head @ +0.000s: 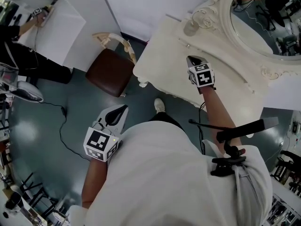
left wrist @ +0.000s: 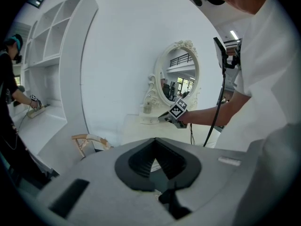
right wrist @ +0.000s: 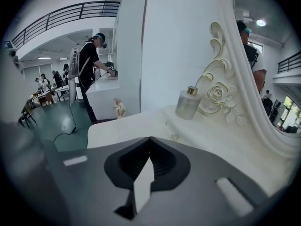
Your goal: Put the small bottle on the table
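Observation:
A small frosted bottle (head: 191, 28) with a gold cap stands upright on the white dressing table (head: 164, 69), close to the carved mirror frame. The right gripper view has the bottle (right wrist: 188, 102) ahead and slightly right, well beyond the jaws. My right gripper (head: 192, 59) hovers over the tabletop, shut, with nothing between its jaws (right wrist: 150, 142). My left gripper (head: 123, 109) hangs low over the floor, away from the table, shut and empty. Its own view shows the left gripper (left wrist: 154, 141), with the right gripper (left wrist: 175, 113) and the bottle (left wrist: 147, 108) far off.
An oval mirror (head: 263, 18) in an ornate white frame backs the table. A brown cushioned stool (head: 109, 72) and a wooden chair back (head: 115, 40) stand left of the table. A black cable (head: 61, 126) trails on the green floor. A person (head: 19, 36) works at a white counter, far left.

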`<state>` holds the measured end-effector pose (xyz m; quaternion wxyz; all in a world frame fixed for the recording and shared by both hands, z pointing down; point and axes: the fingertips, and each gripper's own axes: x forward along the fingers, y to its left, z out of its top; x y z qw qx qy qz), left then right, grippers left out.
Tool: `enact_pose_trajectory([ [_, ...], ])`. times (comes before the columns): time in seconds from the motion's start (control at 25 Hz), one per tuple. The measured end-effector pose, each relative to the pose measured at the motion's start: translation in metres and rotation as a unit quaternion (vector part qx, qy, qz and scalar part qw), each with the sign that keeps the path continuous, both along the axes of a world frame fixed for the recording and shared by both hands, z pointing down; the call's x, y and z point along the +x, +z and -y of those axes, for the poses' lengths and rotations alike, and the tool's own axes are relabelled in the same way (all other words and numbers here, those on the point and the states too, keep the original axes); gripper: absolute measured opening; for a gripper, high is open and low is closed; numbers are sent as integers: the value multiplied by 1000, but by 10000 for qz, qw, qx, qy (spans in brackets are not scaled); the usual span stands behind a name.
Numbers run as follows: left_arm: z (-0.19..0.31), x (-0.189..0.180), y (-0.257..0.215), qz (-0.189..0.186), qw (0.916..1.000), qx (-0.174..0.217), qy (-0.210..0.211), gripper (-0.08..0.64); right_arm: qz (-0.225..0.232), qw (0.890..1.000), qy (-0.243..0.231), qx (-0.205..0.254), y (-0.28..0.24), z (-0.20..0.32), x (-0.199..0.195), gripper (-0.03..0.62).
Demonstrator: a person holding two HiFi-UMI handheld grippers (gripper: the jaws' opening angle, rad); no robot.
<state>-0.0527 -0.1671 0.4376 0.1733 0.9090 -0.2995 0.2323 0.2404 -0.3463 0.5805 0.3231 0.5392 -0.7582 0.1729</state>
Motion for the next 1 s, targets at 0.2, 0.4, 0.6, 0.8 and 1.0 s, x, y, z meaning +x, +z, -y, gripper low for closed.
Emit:
enact_pose_trajectory([
  [0.2,-25,-22,-1,-48,10000,52,49,2,78,10000,-19,37,-10,-43,-33,2],
  [0.4,-53,-43,-3,-18,9998,150,138,3,99,9998,-136,54,-20,-88,-69,2],
  [0.6,-81,-57,-1,14,9995,218,223,2,218,9993,-299,66,-28,-131,-103,2],
  [0.8,-114,-71,4,36,9994,231,265,3,294,9986,-431,110,-35,-173,-132,2],
  [1.0,-140,-83,12,0,9995,171,266,3,369,9979,-525,122,-37,-210,-155,2],
])
